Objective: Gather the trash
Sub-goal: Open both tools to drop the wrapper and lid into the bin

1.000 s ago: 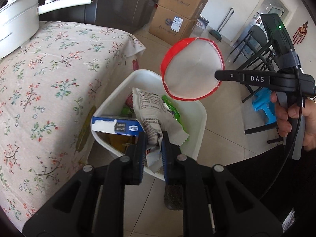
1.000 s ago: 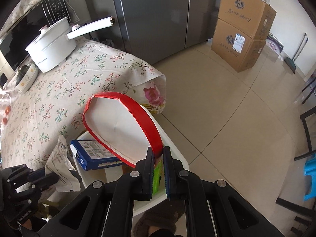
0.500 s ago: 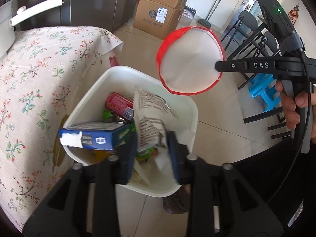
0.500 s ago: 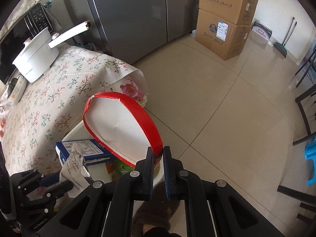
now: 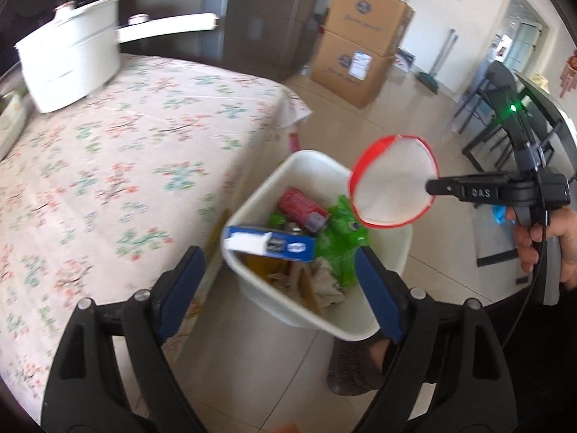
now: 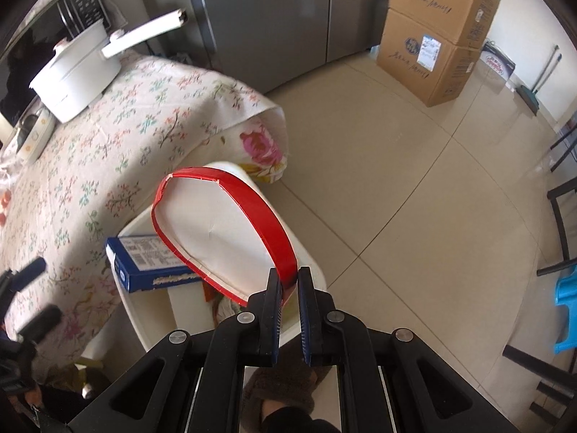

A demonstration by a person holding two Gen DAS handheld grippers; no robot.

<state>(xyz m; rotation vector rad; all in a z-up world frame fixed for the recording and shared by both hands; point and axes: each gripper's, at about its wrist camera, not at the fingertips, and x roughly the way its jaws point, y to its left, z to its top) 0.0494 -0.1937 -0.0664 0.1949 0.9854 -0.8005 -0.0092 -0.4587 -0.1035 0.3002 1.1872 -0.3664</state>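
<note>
A white trash bin [image 5: 393,252] stands on the floor beside the table and holds a blue box [image 5: 268,243], a red can [image 5: 301,204], green wrappers [image 5: 342,241] and crumpled paper [image 5: 324,285]. My left gripper [image 5: 279,281] is open wide and empty above the bin's near edge. My right gripper [image 6: 288,285] is shut on the rim of a red paper bowl [image 6: 223,227] with a white inside. It holds the bowl [image 5: 393,184] above the bin's [image 6: 306,263] far right side. The blue box [image 6: 148,263] sticks out over the rim.
A table with a floral cloth [image 5: 119,166] lies left of the bin, with a white pot [image 5: 68,57] at its far end. Cardboard boxes [image 5: 360,47] stand by the wall. Dark chairs [image 5: 487,130] and a blue stool [image 6: 566,299] stand to the right.
My left gripper has opened and let go of the crumpled paper wrapper, which now lies in the bin. The left gripper pulled back. The right gripper still holds the bowl over the bin.
</note>
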